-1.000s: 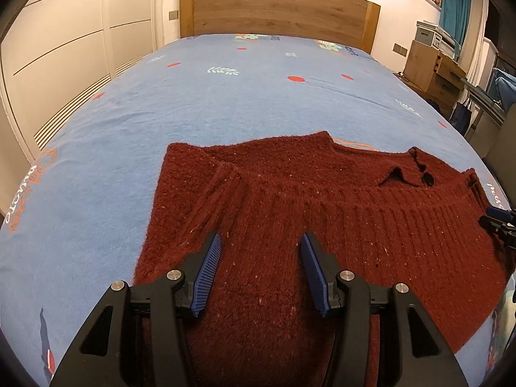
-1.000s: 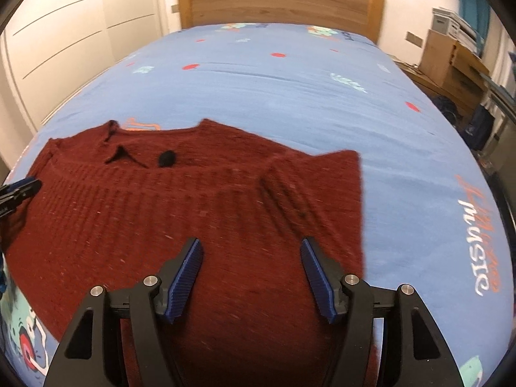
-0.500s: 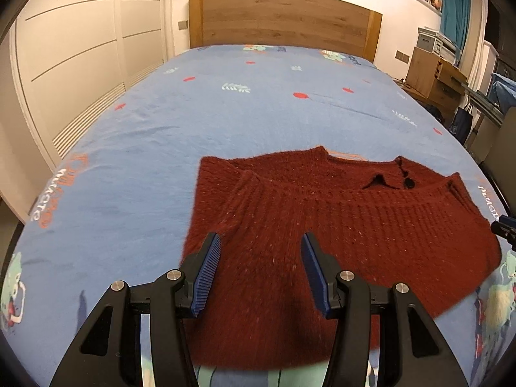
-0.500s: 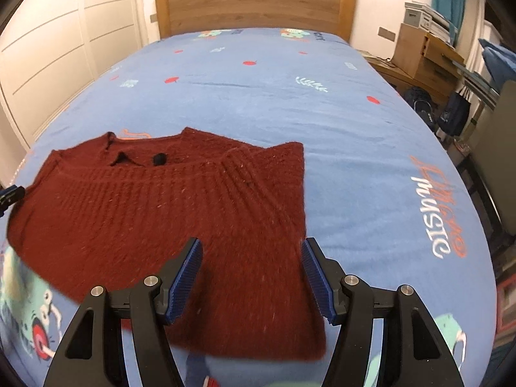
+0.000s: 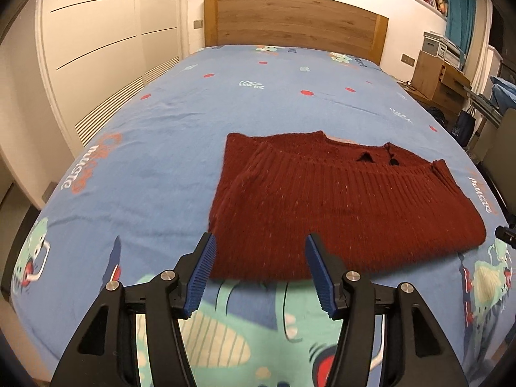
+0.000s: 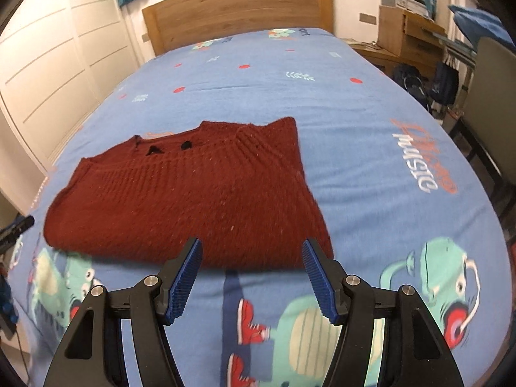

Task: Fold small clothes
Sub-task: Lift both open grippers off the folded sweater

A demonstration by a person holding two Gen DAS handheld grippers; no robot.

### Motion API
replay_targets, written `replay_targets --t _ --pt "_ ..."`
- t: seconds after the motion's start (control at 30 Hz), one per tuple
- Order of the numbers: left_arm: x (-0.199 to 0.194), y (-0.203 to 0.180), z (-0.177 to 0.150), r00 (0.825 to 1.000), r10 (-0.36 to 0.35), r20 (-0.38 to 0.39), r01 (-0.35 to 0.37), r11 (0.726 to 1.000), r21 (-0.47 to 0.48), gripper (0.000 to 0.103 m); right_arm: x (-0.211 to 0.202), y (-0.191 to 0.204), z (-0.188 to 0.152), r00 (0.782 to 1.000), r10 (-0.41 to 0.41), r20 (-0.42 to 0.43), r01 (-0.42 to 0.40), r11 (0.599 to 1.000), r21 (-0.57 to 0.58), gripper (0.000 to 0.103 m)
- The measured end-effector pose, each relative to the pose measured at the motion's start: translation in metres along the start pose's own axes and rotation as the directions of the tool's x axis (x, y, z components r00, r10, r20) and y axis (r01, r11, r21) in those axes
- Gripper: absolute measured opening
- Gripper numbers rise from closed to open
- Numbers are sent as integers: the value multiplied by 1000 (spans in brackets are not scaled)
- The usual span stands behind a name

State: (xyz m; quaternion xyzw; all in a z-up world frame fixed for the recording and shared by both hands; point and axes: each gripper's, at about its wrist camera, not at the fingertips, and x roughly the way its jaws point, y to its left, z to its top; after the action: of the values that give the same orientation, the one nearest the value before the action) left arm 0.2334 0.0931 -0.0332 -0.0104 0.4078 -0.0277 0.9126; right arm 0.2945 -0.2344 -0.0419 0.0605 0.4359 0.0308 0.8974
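A dark red knitted sweater (image 5: 338, 206) lies folded flat on the blue patterned bed sheet (image 5: 161, 161), its neckline toward the headboard. It also shows in the right wrist view (image 6: 193, 200). My left gripper (image 5: 259, 258) is open and empty, just in front of the sweater's near edge and above the sheet. My right gripper (image 6: 251, 258) is open and empty, also just in front of the near folded edge. The tip of the other gripper shows at the right edge of the left wrist view (image 5: 506, 233) and at the left edge of the right wrist view (image 6: 16, 229).
A wooden headboard (image 5: 296, 29) stands at the far end of the bed. White wardrobe doors (image 5: 96, 48) line the left side. A wooden drawer unit (image 5: 441, 80), bags and a chair (image 6: 490, 96) stand to the right of the bed.
Both grippers have pulled back toward the bed's near edge and risen. They were over the sweater a second ago and now sit in front of its near edge. The sweater stays put.
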Motion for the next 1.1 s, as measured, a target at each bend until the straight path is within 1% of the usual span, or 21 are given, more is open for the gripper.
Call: replay_targets --t 0.03,0.1,0.2,0.3,0.4,0.5,0.57,0.63,0.7,0.8,0.97,1.1 --pt "-3 1 -2 1000 3 -1 -3 1000 -6 61 -3 0 -4 1000 5 0 -5 1000 10 66" --pt "-11 1 -8 1000 14 -2 -14 1000 -10 64 -9 2 -12 1000 8 1 -8 1000 23 66" --pt "-22 0 -15 1000 20 0 -20 1000 -7 64 -14 5 -23 1000 23 -2 -22 999 49 66" --pt "-29 0 -22 1000 29 6 -28 1000 -5 67 -18 10 -33 999 40 0 -40 996 80 66" --pt "-33 0 -31 999 33 2 -33 999 -9 68 -17 13 -42 998 56 1 -56 992 113 67" --pt "-33 -3 -36 999 52 -2 -52 999 8 69 -13 16 -50 997 79 -3 -77 985 157 67" --pt "-31 -5 -38 999 53 -2 -53 998 15 69 -8 16 -56 995 95 -7 -92 977 192 68" --pt "-28 -6 -40 999 52 -3 -51 999 13 74 -1 14 -60 994 108 -12 -103 969 226 69" --pt "-23 -7 -43 999 52 -8 -52 999 13 76 6 12 -64 992 122 -20 -112 959 259 69" --pt "-13 -9 -46 998 53 -22 -53 998 14 76 19 6 -69 990 141 -23 -127 940 317 69" --pt "4 -10 -49 997 52 -50 -52 999 10 76 37 -1 -73 987 158 -29 -136 918 373 70" --pt "15 -12 -52 996 57 -65 -57 998 9 76 48 -9 -75 982 187 -16 -161 883 440 71"
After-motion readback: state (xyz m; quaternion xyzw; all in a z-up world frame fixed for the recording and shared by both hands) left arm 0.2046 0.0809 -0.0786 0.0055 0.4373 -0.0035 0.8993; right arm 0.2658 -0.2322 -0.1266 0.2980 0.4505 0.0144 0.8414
